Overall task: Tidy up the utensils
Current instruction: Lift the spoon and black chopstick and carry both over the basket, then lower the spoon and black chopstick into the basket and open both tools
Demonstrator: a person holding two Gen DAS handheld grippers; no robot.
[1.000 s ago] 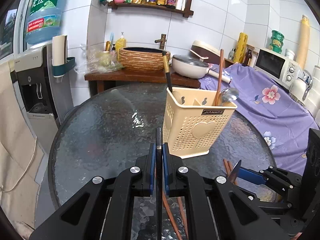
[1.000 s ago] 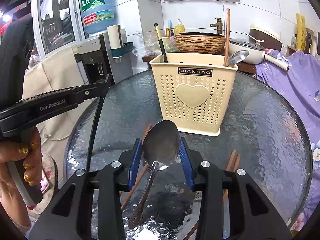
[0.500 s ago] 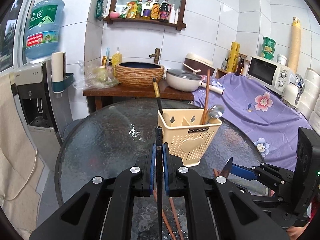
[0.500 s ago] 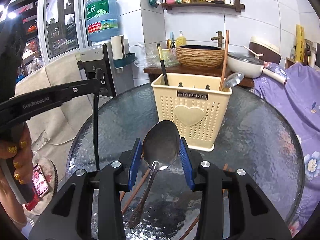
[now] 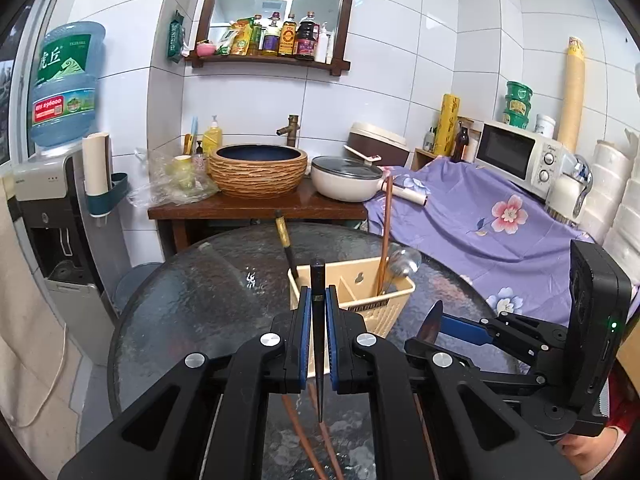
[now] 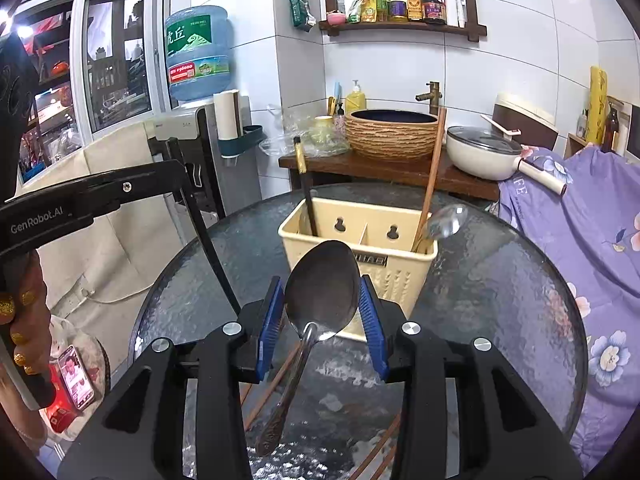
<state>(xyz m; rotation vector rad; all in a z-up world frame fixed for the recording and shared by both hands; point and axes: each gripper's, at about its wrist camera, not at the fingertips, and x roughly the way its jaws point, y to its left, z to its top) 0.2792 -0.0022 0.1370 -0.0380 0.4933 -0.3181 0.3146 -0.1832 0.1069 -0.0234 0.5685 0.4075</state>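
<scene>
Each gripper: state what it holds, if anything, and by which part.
Left gripper pinches a black chopstick along its shaft. Right gripper clamps a spoon across its bowl, handle hanging down.

a home kitchen: condiment shelf [image 5: 272, 46], microwave [image 5: 520, 154], water dispenser [image 5: 52, 208], lidded pan [image 5: 346, 178].

White tiled walls [image 5: 400, 60]. Wood-framed mirror shelf [image 5: 272, 58] holds sauce bottles. Below it, a dark wooden stand [image 5: 256, 210] carries a woven basin [image 5: 258, 170] with brass tap, plus a lidded white pan [image 5: 346, 178]. Water dispenser [image 5: 48, 216] at left, blue jug on top. Microwave [image 5: 518, 156] at right on a purple floral cloth [image 5: 480, 216]. Round textured glass table [image 5: 200, 300] in front (glare spots). Window with glazed panes [image 6: 116, 56] far left.
</scene>
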